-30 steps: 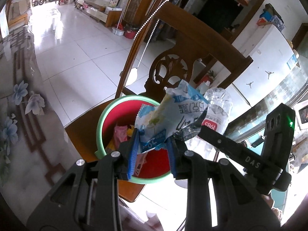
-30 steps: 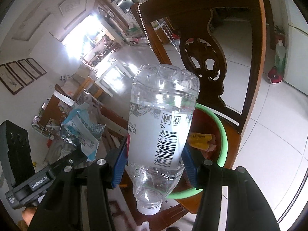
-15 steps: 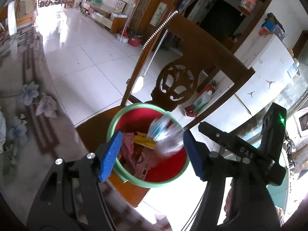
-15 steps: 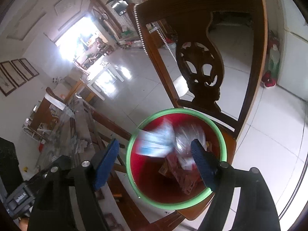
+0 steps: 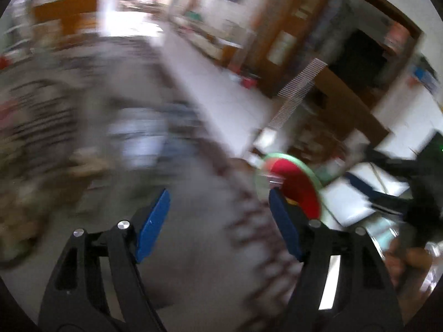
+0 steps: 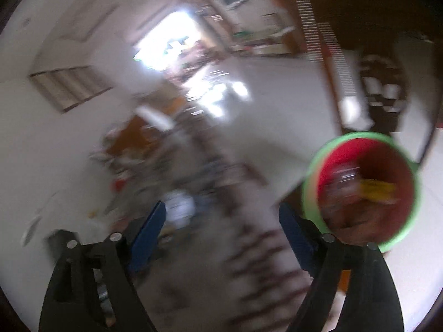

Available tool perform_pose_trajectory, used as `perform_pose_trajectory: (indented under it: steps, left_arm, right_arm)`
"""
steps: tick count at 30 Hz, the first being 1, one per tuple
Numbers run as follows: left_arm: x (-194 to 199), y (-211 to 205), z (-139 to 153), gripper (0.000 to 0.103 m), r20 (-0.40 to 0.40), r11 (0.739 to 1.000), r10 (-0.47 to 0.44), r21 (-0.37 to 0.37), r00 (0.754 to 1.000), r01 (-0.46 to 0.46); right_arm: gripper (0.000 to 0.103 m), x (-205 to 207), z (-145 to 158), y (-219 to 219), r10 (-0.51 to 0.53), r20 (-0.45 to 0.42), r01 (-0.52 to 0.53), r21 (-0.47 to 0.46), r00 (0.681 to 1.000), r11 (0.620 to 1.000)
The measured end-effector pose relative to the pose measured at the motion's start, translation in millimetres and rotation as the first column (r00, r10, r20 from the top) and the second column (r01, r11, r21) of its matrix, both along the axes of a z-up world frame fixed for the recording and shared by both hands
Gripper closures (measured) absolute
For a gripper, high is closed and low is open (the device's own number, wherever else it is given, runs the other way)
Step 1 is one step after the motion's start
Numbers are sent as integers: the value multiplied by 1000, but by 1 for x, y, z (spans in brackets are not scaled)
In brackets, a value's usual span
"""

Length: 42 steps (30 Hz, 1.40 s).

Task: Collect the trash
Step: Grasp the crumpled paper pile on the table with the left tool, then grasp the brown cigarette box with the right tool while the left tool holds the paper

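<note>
Left wrist view is very blurry. On the left is a gray table (image 5: 193,262) with dark marks, and smeared pale shapes lie far off on it; they may be more trash, but I cannot tell. The left gripper (image 5: 218,221) has its blue fingers (image 5: 152,215) wide apart with nothing between them. To the right sits the bin (image 5: 301,191), red inside with a green rim, just past the right finger. At the far right edge is the other tool, dark and smeared.

Right wrist view shows the right gripper (image 6: 221,229) with fingers apart too, holding nothing. The bin (image 6: 313,177) is to the right, with trash (image 6: 373,188) inside.

What could go wrong: a fast swing might bump the bin and tip it off its wooden seat. A blurry view could also make a grab miss.

The room has a shiny white floor (image 6: 277,105), a bright doorway (image 6: 166,47) and a brown chair back (image 6: 387,69).
</note>
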<state>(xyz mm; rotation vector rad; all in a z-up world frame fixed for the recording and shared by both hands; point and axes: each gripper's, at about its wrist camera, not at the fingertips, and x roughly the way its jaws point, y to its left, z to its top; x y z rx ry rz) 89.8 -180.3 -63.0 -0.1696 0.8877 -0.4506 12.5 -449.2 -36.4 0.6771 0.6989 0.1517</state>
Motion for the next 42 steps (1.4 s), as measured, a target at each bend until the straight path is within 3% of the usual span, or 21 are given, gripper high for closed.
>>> perform_pose_trajectory:
  steps: [4,6,7,9,12,18,21,23,26,30,37,42]
  left_arm:
    - [-2,86,-13,32,11,966,228,124,974,-228]
    - [2,119,-23,32,-15,935,323,158,946,-317]
    - [5,137,-28,32,-34,921,369,151,929,-360]
    - [10,151,-40,32,-59,907,398,177,916,-382]
    - [18,154,-55,32,-70,903,385,236,920,-360]
    - [32,163,-63,34,-102,898,405,232,909,-374]
    - [30,175,-70,63,-128,893,424,222,896,-391]
    - [22,181,-68,75,-128,895,432,188,893,-405]
    - [12,179,-61,77,-95,892,428,202,899,-403]
    - [1,171,-55,77,-124,912,398,167,909,-376]
    - [-41,147,-28,77,-155,966,221,171,963,-194]
    - [-58,160,-14,76,-105,970,232,94,967,-223]
  right_arm:
    - [16,3,6,79,160,58,-160,-5,985,987]
    - [18,6,-3,124,237,32,-233,-103,971,967]
    - [19,10,2,147,298,16,-289,-203,955,936]
    - [18,4,7,162,313,64,-286,-271,947,919]
    - [18,12,-3,173,341,-5,-325,-320,940,890]
    - [18,18,-13,161,299,-39,-297,-287,954,911]
    - [18,16,-15,167,301,-51,-302,-290,952,908]
    - [18,15,-15,170,309,-61,-313,-302,949,901]
    - [18,15,-16,173,318,-75,-325,-313,945,892]
    - [18,19,-19,172,311,-96,-326,-310,945,893]
    - [18,24,-25,172,304,-136,-333,-323,943,886]
    - [16,34,-34,173,300,-179,-343,-307,937,888]
